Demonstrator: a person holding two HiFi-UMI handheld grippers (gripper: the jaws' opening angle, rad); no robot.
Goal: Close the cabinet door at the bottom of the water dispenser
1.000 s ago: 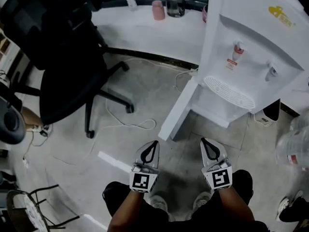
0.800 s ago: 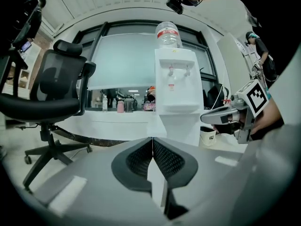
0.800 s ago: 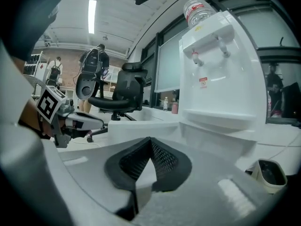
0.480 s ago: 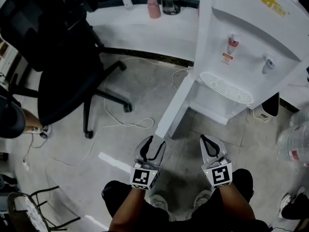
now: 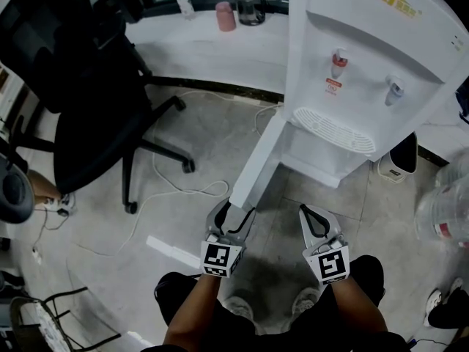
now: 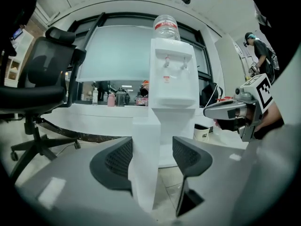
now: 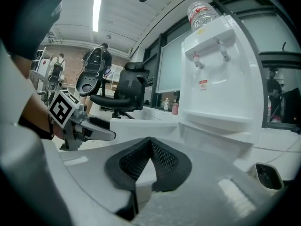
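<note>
The white water dispenser [image 5: 366, 57] stands at the upper right of the head view. Its bottom cabinet door [image 5: 256, 160] is swung wide open toward me. My left gripper [image 5: 233, 211] is at the door's free edge, its jaws opening. In the left gripper view the door edge [image 6: 146, 173] stands between the two pads [image 6: 120, 161], with a gap on the right side. My right gripper [image 5: 309, 213] hovers over the floor to the right of the door, shut with nothing in it. In the right gripper view its tips [image 7: 150, 141] meet, and the dispenser [image 7: 221, 74] rises ahead.
A black office chair [image 5: 88, 86] stands at the left, with a white cable [image 5: 183, 189] trailing over the floor. A white counter [image 5: 220, 46] behind holds a pink cup [image 5: 225, 17] and bottles. A clear water jug [image 5: 443, 211] sits at the right edge.
My left gripper's jaws have opened from shut, and it has moved forward so the door's edge now lies between them. The right gripper has stayed put.
</note>
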